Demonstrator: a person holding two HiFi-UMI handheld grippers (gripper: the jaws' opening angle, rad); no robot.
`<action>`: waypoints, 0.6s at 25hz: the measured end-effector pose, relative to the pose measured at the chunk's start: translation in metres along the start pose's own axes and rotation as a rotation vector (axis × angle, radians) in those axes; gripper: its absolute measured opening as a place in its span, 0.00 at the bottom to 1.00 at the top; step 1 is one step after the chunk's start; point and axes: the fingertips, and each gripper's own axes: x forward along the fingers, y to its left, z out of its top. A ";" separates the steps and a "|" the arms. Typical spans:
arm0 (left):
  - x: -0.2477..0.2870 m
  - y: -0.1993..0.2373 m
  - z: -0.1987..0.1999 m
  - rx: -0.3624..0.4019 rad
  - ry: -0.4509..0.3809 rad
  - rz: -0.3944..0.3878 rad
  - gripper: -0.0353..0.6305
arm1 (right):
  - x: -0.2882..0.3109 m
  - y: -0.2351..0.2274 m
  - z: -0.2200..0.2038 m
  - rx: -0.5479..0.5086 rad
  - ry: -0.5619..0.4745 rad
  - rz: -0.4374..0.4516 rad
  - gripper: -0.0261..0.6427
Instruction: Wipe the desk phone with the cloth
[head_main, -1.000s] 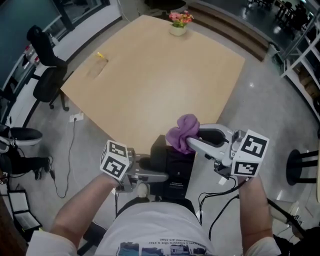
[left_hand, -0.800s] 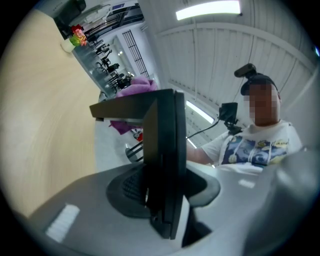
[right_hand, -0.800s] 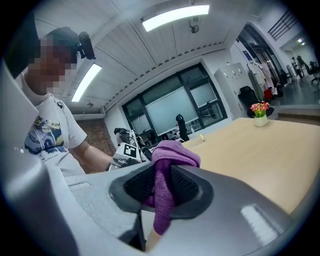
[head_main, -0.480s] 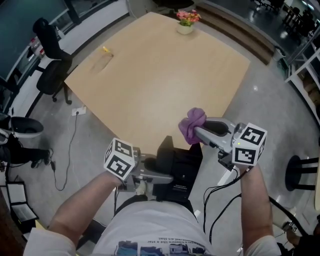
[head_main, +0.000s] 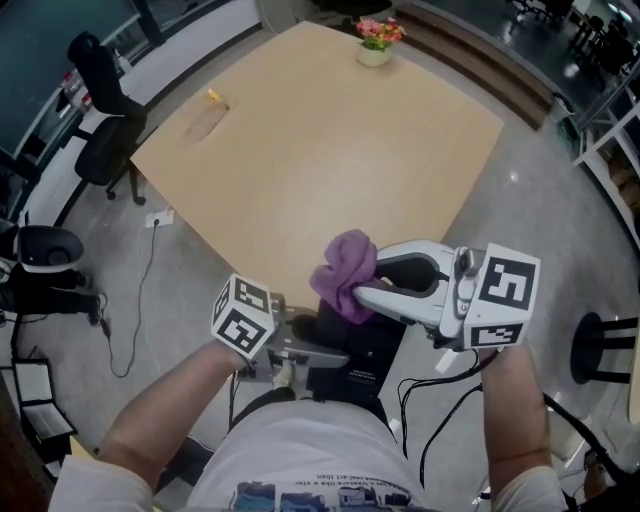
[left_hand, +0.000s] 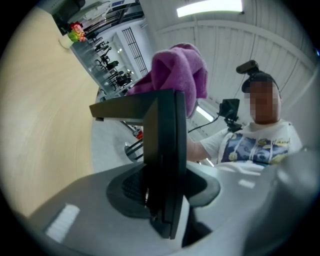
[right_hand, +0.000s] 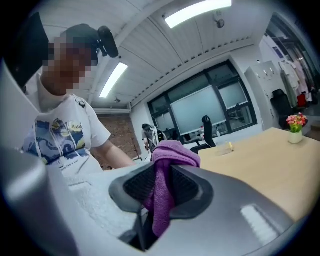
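At the far left of the room a black wheeled office chair (head_main: 100, 110) stands on the grey floor beside a large light wooden table (head_main: 320, 150), which carries a small yellow object (head_main: 213, 97) near its far left edge and a pale pot of pink and orange flowers (head_main: 375, 42) at its far corner. Near the table's near corner, close to the person's body, the left gripper (head_main: 315, 352) points to the right, and its two jaws are clamped on the black flat-bodied desk phone (head_main: 362, 350). The left gripper view shows the phone's thin dark body (left_hand: 167, 150) pinched edge-on between the pads of the left gripper (left_hand: 162, 192). Whether the phone rests on anything cannot be told. Just above the phone's far end hangs a crumpled purple cloth (head_main: 345, 272), seen bulging right behind the phone's top edge (left_hand: 181, 70) and apparently touching it. To the right, the right gripper (head_main: 368, 292) points left, its jaws (right_hand: 160, 190) closed tight on a fold of that cloth (right_hand: 167, 157).
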 end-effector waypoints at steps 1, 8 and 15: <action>0.000 -0.001 -0.001 0.001 0.001 -0.001 0.32 | 0.005 -0.001 -0.007 -0.003 0.026 0.002 0.17; -0.004 -0.005 0.000 0.010 0.002 -0.009 0.32 | 0.016 -0.045 -0.044 0.068 0.116 -0.060 0.17; -0.007 -0.007 0.001 0.021 -0.001 -0.020 0.32 | 0.007 -0.083 -0.076 0.149 0.140 -0.172 0.17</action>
